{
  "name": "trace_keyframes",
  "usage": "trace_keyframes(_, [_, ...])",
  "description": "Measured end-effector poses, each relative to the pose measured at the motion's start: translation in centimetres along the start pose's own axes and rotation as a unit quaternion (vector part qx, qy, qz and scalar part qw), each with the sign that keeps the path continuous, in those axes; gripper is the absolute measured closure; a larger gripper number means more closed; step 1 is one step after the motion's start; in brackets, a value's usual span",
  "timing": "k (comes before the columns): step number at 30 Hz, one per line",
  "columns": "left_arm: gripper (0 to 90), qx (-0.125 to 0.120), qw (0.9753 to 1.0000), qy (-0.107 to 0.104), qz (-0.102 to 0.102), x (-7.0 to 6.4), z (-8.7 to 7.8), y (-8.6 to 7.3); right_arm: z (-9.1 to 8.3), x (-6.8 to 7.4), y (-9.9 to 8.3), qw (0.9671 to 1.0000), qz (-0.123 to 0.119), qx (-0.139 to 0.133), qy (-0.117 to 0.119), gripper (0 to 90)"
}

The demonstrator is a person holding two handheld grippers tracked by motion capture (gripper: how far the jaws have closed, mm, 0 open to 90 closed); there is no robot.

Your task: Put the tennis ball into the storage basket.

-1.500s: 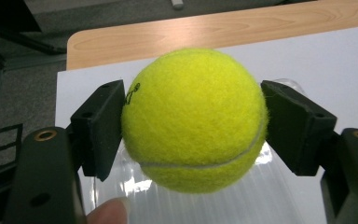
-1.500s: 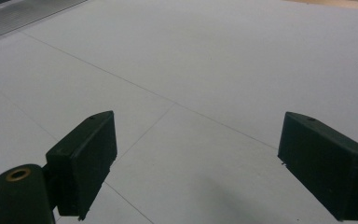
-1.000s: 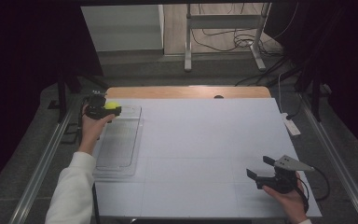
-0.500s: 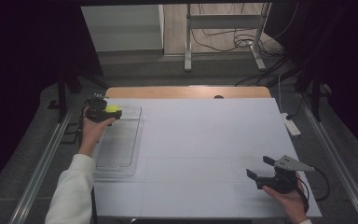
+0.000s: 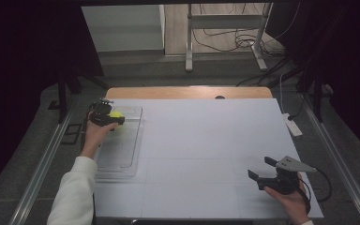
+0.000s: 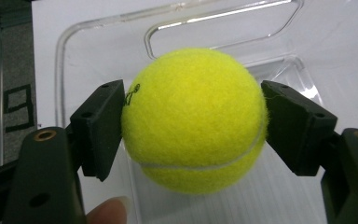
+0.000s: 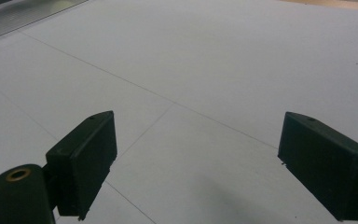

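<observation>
A yellow tennis ball (image 6: 193, 120) is clamped between the two black jaws of my left gripper (image 6: 193, 126). In the high view that left gripper (image 5: 115, 117) holds the ball (image 5: 116, 114) over the far end of a clear plastic tray (image 5: 122, 154) at the table's left side. The tray's transparent rim (image 6: 74, 35) lies under and behind the ball. My right gripper (image 5: 261, 169) sits near the front right of the table, jaws wide apart with nothing between them (image 7: 196, 163).
A white sheet (image 5: 206, 145) covers the table, with a wooden strip (image 5: 187, 92) at the far edge. A white power strip (image 5: 292, 125) lies off the right edge. Metal rails (image 5: 42, 164) run along both sides, and cables lie on the floor beyond.
</observation>
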State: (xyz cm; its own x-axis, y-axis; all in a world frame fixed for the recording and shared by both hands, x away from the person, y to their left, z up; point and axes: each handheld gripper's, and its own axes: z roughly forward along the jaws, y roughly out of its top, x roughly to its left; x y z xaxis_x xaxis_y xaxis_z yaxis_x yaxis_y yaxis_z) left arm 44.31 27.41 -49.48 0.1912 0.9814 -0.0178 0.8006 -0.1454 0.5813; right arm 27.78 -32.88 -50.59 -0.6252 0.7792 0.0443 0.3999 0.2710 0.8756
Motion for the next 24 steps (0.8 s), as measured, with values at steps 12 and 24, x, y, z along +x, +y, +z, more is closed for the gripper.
trace_keyframes(12, [26.4, 0.024, 0.9992, 0.015, 0.027, -0.75, 0.92, 0.07, -0.04, -0.02, -0.02, 1.0, 0.0, 0.0, 0.0, 12.1])
trace_keyframes(24, [22.7, 0.017, 0.9993, 0.022, 0.023, -0.88, 0.71, 0.14, -0.06, -0.02, -0.02, 1.0, 0.0, 0.0, 0.0, 12.1])
